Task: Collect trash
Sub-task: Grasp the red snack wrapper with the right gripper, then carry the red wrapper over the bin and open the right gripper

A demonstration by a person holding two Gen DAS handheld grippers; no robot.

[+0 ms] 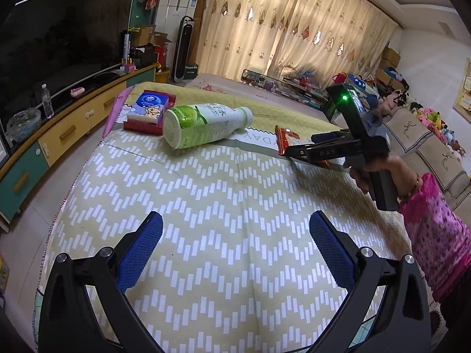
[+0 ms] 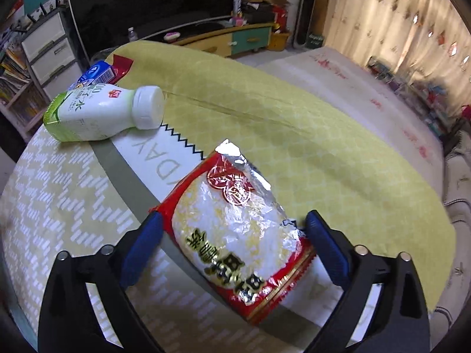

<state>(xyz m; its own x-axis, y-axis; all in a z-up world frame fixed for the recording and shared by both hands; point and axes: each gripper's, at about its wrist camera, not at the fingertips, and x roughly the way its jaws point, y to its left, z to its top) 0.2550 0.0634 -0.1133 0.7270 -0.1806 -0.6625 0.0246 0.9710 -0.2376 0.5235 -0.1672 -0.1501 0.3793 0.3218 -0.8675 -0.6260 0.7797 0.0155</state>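
Observation:
A red and silver snack wrapper (image 2: 235,229) lies on the patterned table cover, between the blue pads of my right gripper (image 2: 234,235), whose jaws stand open on either side of it. In the left wrist view the wrapper (image 1: 284,141) shows under the right gripper (image 1: 303,150) at the right. A white and green plastic bottle (image 1: 203,125) lies on its side at the far left; it also shows in the right wrist view (image 2: 100,114). My left gripper (image 1: 235,244) is open and empty over the near part of the cover.
A blue carton on a red box (image 1: 150,111) lies behind the bottle. The table cover (image 1: 206,206) ends at rounded edges. A TV cabinet (image 1: 59,138) stands left, sofas (image 1: 426,147) with toys right.

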